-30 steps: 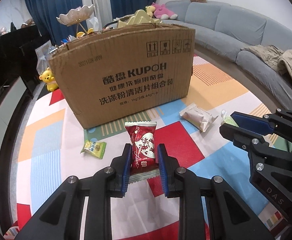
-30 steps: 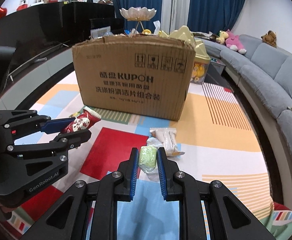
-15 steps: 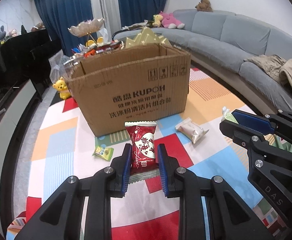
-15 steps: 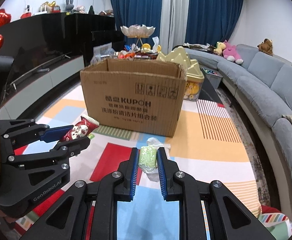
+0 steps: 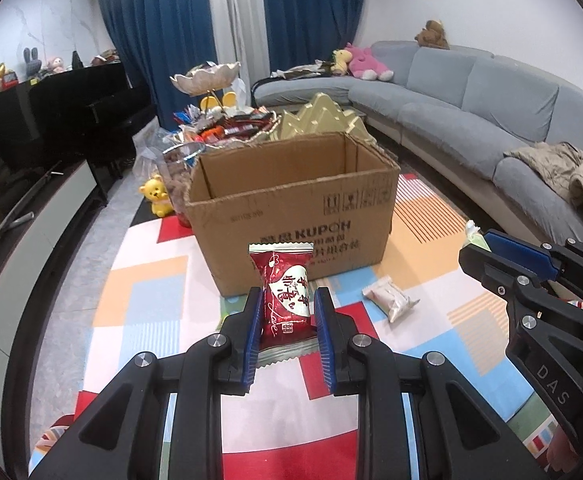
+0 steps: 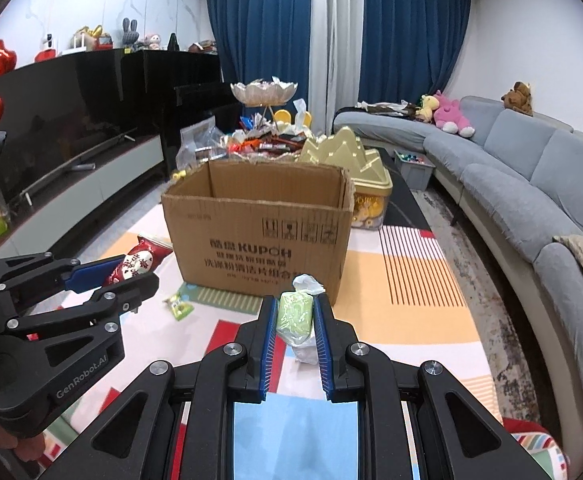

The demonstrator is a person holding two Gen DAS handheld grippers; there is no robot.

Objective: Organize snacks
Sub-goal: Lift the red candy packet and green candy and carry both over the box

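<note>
- you're over a colour-block rug (image 5: 143, 280) on the living room floor, grey sofa (image 5: 471, 92) on the right, blue curtains behind.
- your left gripper (image 5: 287, 316) is clamped on the red snack packet (image 5: 285, 296), long axis upright, sealed end up, just before the box.
- your right gripper (image 6: 294, 320) is clamped on the green snack (image 6: 294, 312), long axis upright, wrapper twist on top.
- cardboard box (image 6: 259, 240) sits open-topped on the rug; can't tell its contents.
- white packet (image 5: 389, 298) and small green packet (image 6: 178, 306) lie on the rug near the box.
</note>
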